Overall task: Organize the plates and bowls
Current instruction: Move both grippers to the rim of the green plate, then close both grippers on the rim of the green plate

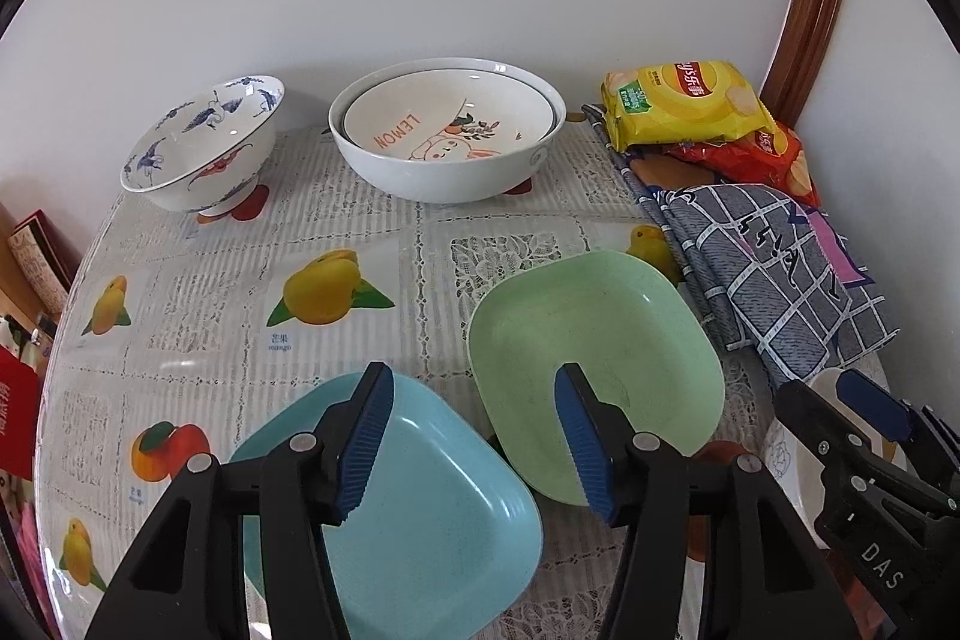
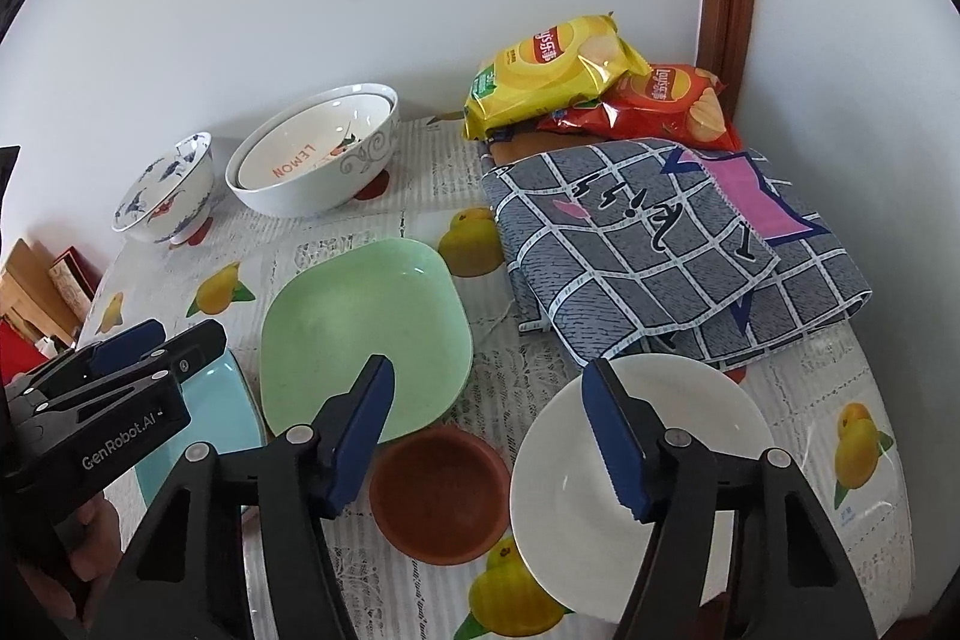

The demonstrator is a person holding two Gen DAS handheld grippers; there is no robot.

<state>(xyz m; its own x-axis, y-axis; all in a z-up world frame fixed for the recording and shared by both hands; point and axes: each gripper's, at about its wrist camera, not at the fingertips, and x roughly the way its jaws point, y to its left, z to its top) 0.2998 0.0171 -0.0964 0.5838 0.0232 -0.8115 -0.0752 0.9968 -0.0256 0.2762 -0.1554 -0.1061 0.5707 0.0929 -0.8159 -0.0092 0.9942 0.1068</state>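
Note:
My left gripper (image 1: 474, 439) is open and empty, hovering over the near edges of a blue square plate (image 1: 420, 514) and a green square plate (image 1: 594, 364). My right gripper (image 2: 489, 436) is open and empty above a small brown dish (image 2: 441, 496) and a white round plate (image 2: 636, 466). The green plate (image 2: 366, 334) and blue plate (image 2: 216, 418) also show in the right wrist view. At the back stand a blue-patterned bowl (image 1: 204, 142) and a big white bowl (image 1: 447, 160) with a "LEMON" bowl (image 1: 444, 118) nested inside.
A folded grey checked cloth (image 2: 672, 244) lies at the right, with yellow (image 2: 552, 70) and red (image 2: 666, 100) crisp bags behind it. The fruit-print tablecloth (image 1: 240, 316) covers the table against a white wall. Boxes (image 1: 36, 256) stand past the left edge.

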